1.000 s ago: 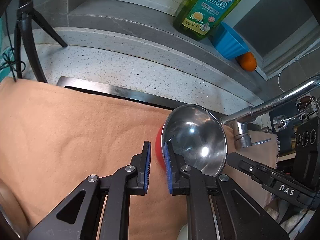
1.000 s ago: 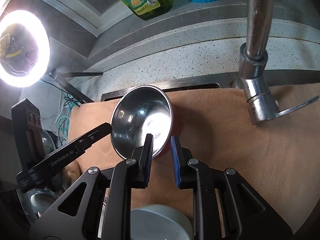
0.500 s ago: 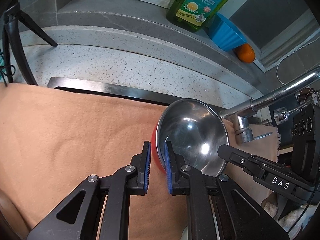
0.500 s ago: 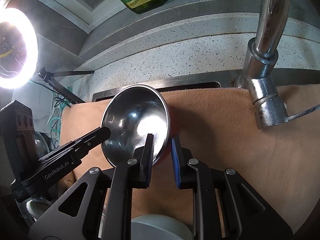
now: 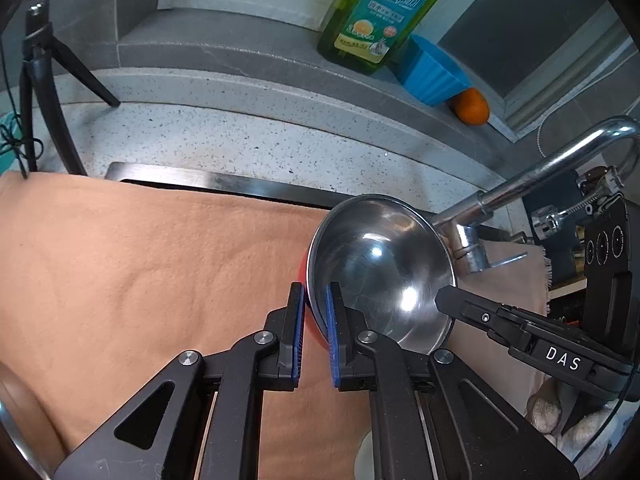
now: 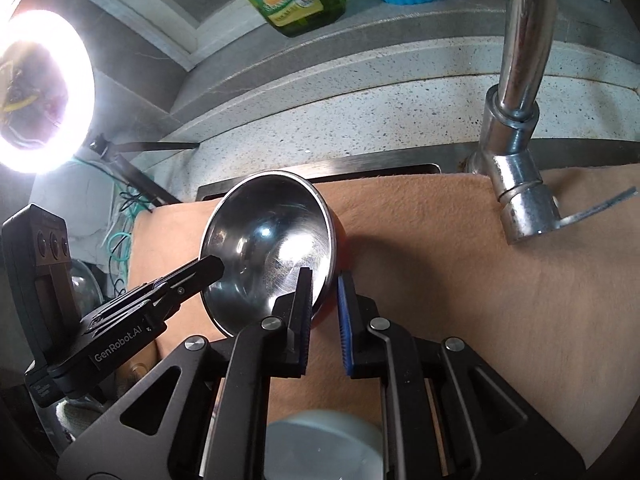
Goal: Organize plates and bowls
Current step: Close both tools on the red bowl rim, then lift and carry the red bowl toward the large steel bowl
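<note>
While tilted, steel bowl (image 5: 380,272) mouth faces cams; clamped both rims, prob.

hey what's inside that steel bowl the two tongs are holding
The steel bowl looks empty: only glare and reflections on its inner wall. One finger of each tongs covers a strip at the rim. Its red outer side is mostly hidden.

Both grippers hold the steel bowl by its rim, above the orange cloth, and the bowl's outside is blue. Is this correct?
Not fully. The steel bowl has a red outside, seen in the left wrist view. The rest is right: the left gripper and right gripper clamp its rim above the orange cloth.
</note>
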`<state>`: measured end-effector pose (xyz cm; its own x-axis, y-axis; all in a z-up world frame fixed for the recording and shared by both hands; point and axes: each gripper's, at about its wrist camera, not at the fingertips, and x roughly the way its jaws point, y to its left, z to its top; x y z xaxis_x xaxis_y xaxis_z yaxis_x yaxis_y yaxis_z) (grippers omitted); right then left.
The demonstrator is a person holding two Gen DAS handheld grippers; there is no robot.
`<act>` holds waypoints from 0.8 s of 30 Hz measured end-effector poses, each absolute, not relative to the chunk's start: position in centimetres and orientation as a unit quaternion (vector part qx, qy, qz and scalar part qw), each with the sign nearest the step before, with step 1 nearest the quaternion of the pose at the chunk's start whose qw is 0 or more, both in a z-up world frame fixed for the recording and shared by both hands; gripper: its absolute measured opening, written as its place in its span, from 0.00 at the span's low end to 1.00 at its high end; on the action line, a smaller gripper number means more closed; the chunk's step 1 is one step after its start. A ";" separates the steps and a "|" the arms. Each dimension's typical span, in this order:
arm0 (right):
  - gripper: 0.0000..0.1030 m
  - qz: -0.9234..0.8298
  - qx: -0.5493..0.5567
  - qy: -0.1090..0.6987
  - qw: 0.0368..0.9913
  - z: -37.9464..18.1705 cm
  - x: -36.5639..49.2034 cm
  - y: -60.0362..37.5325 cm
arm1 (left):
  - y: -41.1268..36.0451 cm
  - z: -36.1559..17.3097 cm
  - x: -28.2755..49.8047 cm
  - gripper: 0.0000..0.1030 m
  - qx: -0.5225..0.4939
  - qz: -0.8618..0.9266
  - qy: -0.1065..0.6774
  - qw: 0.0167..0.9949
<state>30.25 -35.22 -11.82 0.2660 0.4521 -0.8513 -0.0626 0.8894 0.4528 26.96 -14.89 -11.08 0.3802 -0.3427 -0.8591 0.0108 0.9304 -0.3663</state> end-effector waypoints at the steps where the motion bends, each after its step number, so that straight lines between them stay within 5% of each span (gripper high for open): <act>1: 0.12 0.168 0.166 0.581 0.779 -11.5 29.9 -35.1 | -14.7 -10.7 26.5 0.09 -0.151 -0.110 0.543 0.819; 24: 0.12 0.217 0.140 0.545 0.798 -3.8 20.4 -28.8 | -7.8 -4.6 16.5 0.09 -0.167 -0.118 0.490 0.847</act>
<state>20.45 -28.84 -3.79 0.3123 0.4996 -0.8080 -0.1945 0.8661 0.4604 16.51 -7.83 -4.62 0.4920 -0.3641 -0.7908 0.0367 0.9162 -0.3990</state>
